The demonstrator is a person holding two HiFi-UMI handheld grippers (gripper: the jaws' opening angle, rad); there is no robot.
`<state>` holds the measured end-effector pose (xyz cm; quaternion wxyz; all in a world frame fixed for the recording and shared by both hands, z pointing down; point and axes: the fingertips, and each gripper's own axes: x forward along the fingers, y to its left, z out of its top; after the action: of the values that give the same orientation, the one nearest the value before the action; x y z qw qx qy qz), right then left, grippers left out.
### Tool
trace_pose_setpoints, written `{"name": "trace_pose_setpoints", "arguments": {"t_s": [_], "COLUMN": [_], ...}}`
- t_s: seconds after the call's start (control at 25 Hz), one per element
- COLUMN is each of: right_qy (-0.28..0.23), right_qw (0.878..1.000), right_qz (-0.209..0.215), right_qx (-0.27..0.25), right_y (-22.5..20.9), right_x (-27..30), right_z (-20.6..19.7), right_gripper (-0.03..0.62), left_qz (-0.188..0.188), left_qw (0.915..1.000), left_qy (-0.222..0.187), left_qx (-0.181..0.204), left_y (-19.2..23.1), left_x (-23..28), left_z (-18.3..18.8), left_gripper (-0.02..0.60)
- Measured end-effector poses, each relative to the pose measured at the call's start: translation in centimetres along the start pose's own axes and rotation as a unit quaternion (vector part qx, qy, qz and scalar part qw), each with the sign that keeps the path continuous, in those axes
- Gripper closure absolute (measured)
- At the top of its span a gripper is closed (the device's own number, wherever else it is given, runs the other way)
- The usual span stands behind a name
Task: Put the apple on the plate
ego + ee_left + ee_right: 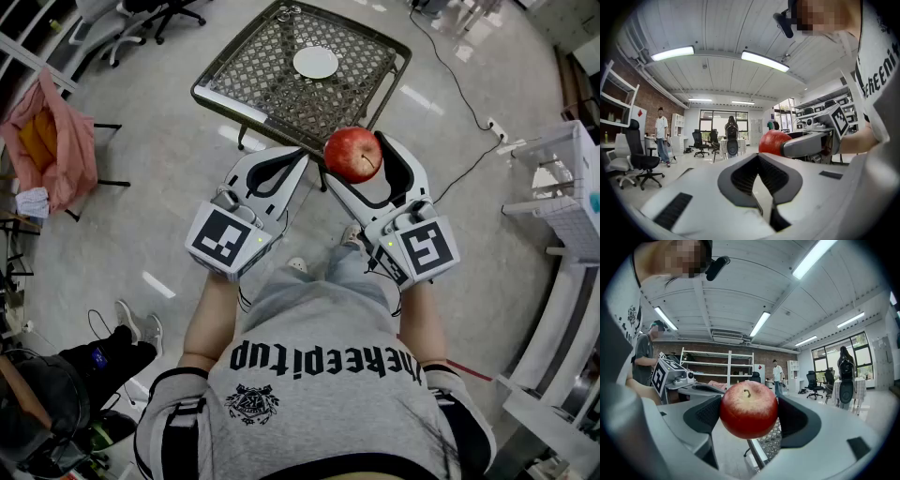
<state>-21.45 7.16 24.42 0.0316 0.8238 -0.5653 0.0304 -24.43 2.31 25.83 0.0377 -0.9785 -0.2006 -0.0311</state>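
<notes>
Closest to us is the wearer's grey printed T-shirt (319, 375), filling the bottom of the head view, well back from the flat round white plate (315, 62). That plate is our landmark. It lies bare near the middle of the dark square lattice-metal tabletop (253, 75).

Between shirt and plate are the two white tools, both held level. The left tool (300, 156) has its jaws together with nothing between them. It is idle, on the wearer's side of the plate and just left of the fruit. The right tool (358, 161) has its jaws spread wide, and its dark pads press on both flanks of the round red apple (352, 150), stem up.

The apple is in the air, short of the plate and about over the tabletop's near corner.

We judge this to be the carry: the grasp is made and the delivery is not. Next, we think, the right tool must travel forward until the apple is over the plate's centre. It should then sink until the fruit's base rests there, and only then let go. A round fruit set down off-centre or dropped could roll off onto the lattice.
</notes>
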Motion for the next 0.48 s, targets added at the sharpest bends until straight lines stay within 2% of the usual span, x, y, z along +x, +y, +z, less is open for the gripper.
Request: {"name": "trace_pose_setpoints", "arguments": {"t_s": [0.32,0.48], "right_qy": [-0.004,-0.011], "right_qw": [1.0,0.999], "right_qz": [0.029,0.035], "right_qx": [0.009,0.023], "right_y": [-3.8,-5.1], "right_x": [-0.1,0.4], "right_z": [-0.3,0.4], "right_gripper": [0.203,0.2], "left_qz": [0.019,0.029], "left_qw": [0.9995,0.9995], "left_qy": [0.015,0.003], "left_qx": [-0.02,-0.015], "left_y": [-0.4,0.3], "left_x": [4.0,5.1], "left_z": [-0.1,0.5], "left_gripper": [0.575,0.575]}}
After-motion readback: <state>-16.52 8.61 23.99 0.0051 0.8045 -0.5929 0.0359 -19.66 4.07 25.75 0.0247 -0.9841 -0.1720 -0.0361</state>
